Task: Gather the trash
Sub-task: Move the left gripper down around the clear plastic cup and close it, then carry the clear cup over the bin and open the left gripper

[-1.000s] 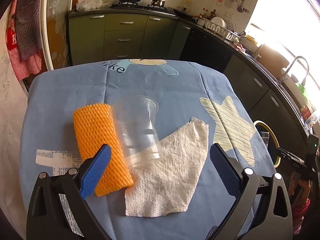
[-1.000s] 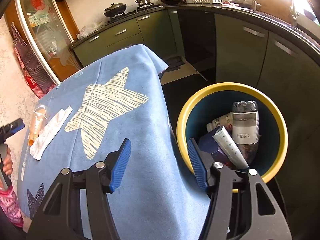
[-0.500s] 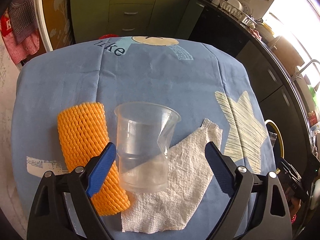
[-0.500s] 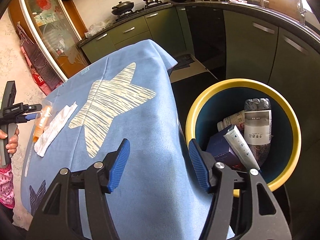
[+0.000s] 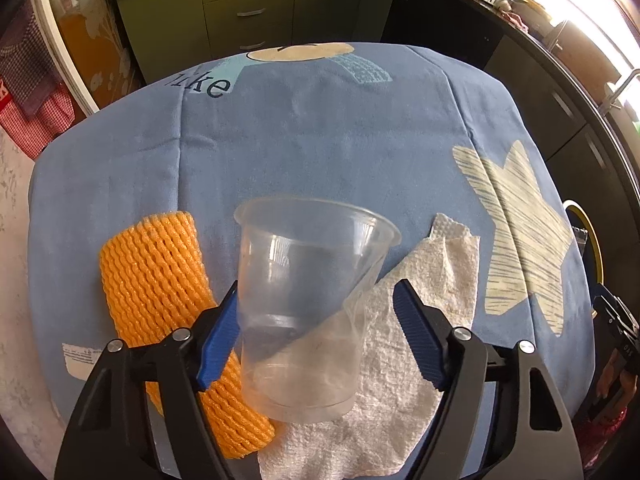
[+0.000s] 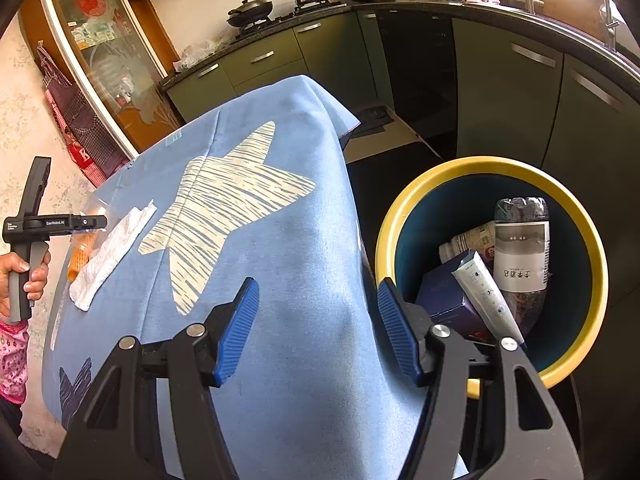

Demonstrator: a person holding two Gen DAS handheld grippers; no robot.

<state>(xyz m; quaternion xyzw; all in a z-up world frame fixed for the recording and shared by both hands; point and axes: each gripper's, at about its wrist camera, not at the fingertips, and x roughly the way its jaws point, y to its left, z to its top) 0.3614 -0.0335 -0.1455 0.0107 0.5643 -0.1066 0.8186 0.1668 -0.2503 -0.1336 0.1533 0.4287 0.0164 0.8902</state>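
Setting: kitchen with green cabinets, and a table (image 5: 320, 152) under a blue star-print cloth.
Cup: clear plastic cup (image 5: 308, 304) standing upright, base partly on the paper towel (image 5: 416, 352), sitting right between the left fingers.
Left gripper: left gripper (image 5: 320, 336) spread wide around the cup; the left-side pad (image 5: 219, 340) looks to be at the wall, the other pad is apart from it, so no squeeze yet.
Cup handling: looks feather-light, thin and slick, and its wall already shows a crease. My call is a gentle pinch at mid-height, because a hard one could buckle it or pop it out.
Foam net: orange foam sleeve (image 5: 168, 300) lying just beside the cup; soft and springy, should take a firm pinch anywhere.
Towel: limp sheet, best gathered from a raised edge.
Right gripper: right gripper (image 6: 316, 328) open and empty, hanging over the table edge.
Bin: yellow-rimmed bin (image 6: 592, 248) on the floor next to the table, with a bottle (image 6: 520, 248) and a tube (image 6: 484, 288) inside.
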